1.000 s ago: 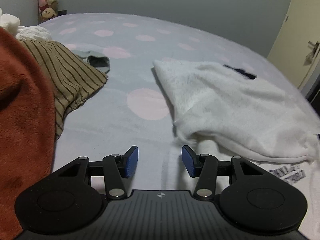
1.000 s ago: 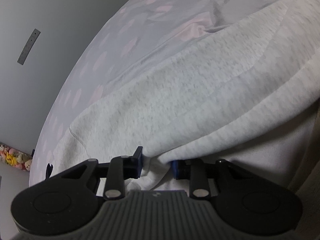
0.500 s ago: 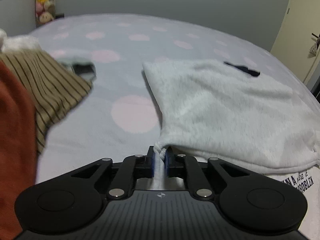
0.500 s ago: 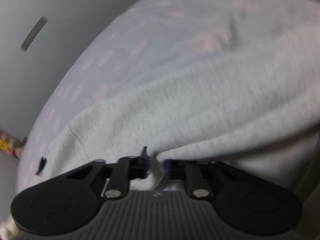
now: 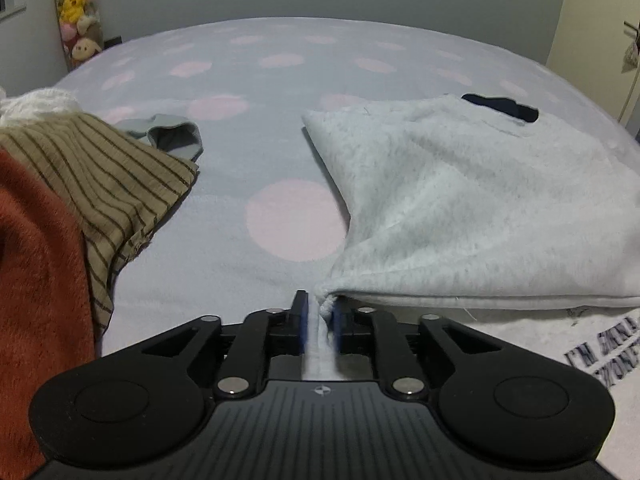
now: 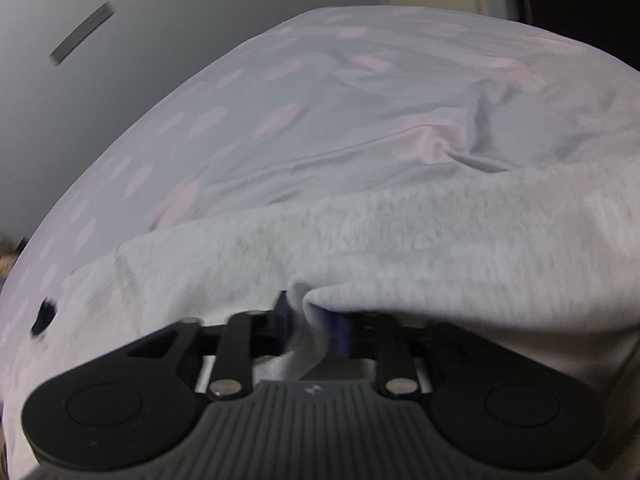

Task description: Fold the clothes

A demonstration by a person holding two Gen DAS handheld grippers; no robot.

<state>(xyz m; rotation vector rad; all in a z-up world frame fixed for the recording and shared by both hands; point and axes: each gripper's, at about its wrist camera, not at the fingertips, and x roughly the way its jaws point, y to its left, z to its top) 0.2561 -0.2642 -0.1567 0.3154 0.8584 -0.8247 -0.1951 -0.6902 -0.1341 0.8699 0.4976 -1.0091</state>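
We see a bed [image 5: 280, 92] in pale sheeting with pink dots. On its right half lies the grey sweatshirt [image 5: 472, 200], folded over itself. At far left a pile of clothes [image 5: 80, 184] sits apart from it. Our left claw [image 5: 319, 318] is clamped on the sweatshirt's near corner; our right claw [image 6: 310, 322] pinches another edge.

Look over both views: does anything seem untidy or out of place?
Yes. Beside the grey sweatshirt pinched by both grippers, unfolded clothes lie heaped at the left, and the dotted bedsheet is rucked into creases.
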